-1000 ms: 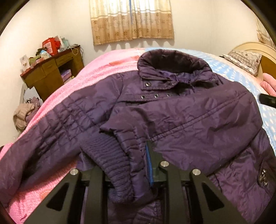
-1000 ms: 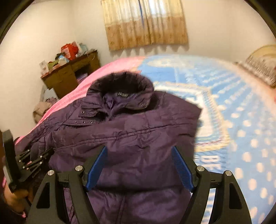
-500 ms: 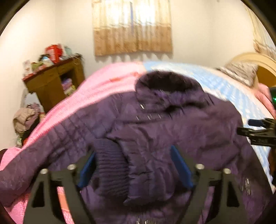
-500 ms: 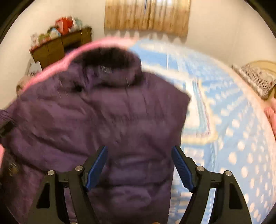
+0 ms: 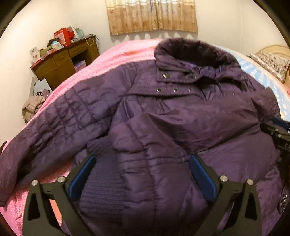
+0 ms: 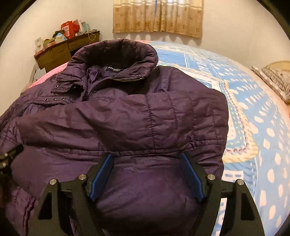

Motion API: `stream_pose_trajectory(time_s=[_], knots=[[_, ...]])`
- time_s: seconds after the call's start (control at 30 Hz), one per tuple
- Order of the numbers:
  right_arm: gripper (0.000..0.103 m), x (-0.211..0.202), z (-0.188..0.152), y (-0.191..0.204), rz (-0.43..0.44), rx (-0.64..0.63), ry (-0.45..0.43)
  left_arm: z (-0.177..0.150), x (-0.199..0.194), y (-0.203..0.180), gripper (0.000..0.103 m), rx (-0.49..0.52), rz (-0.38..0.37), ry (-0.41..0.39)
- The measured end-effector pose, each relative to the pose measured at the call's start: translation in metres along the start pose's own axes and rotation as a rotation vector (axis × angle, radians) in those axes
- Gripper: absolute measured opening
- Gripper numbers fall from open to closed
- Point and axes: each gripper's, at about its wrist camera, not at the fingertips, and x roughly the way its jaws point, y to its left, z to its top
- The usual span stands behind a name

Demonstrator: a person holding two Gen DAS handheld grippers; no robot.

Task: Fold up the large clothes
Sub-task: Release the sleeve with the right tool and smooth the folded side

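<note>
Purple jacket (image 5: 181,116) lies under the open left hand-held gripper (image 5: 141,174)

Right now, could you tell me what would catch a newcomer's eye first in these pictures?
A big purple jacket sprawls across the bed, one sleeve folded over its chest. It straddles a pink blanket and a blue dotted cover. A cluttered wooden desk stands far left.

Warm, dim indoor light fills my room, and the curtain (image 5: 151,16) throws a scalloped shadow on the wall beneath. Both fisheye views bulge, with black corners. My jacket (image 5: 163,118) looks soft and smeared — the left view is blurrier, the right's stitching crisper.
</note>
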Motion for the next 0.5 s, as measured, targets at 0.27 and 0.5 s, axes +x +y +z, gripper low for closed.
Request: stream_pose_trajectory(time_s=[0.27,0.5], knots=[[0.078,0.010,-0.004,0.001,-0.020,-0.005,0.010,0.001,0.009,0.000,0.103,-0.015,-0.024,0.037],[0.078,-0.032,0.018,0.005,-0.087,0.016,-0.077,-0.002,0.008,0.007,0.103,-0.053,-0.051,0.034]])
